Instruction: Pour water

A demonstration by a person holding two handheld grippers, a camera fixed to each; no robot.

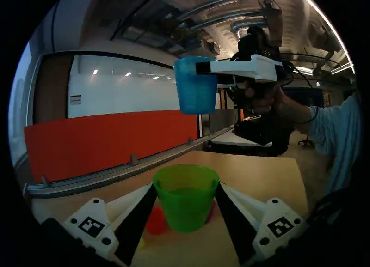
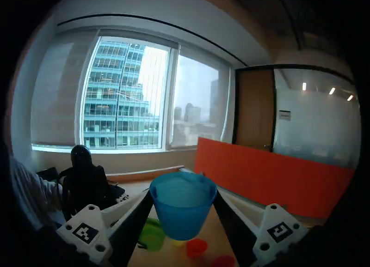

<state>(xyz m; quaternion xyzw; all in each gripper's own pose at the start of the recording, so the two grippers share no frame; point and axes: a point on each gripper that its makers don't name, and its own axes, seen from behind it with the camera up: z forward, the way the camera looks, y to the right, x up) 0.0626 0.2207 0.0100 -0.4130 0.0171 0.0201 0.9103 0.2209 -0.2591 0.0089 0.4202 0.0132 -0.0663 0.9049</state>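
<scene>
Closest in the left gripper view, we find a small red cup (image 1: 156,220) on the wooden table (image 1: 263,174), just beside the green cup (image 1: 186,207) and partly hidden behind it. A yellow scrap (image 1: 141,243) lies low to its left, too small for us to name. Past the table edge runs a grey rail (image 1: 120,171), then an orange panel (image 1: 111,137) under a glass wall (image 1: 115,89). Pipes (image 1: 222,13) cross the ceiling far overhead. In the right gripper view a tall window (image 2: 129,96) with towers outside stands farthest off.

The left gripper (image 1: 185,189) is clamped on the green cup, both black fingers pressing its sides just under the rim. The cup stands upright, low over the table; we cannot tell whether its base touches the wood. A darker band inside may be liquid, though we cannot be sure.

Farther off and higher, the right gripper (image 1: 203,68), carried by a hand (image 1: 263,94) in a pale blue sleeve (image 1: 337,124), grasps the blue cup (image 1: 196,84) near its rim. That cup is upright, well above the green cup and apart from it. In the right gripper view both fingers squeeze the blue cup, and the green cup sits below, to its left
</scene>
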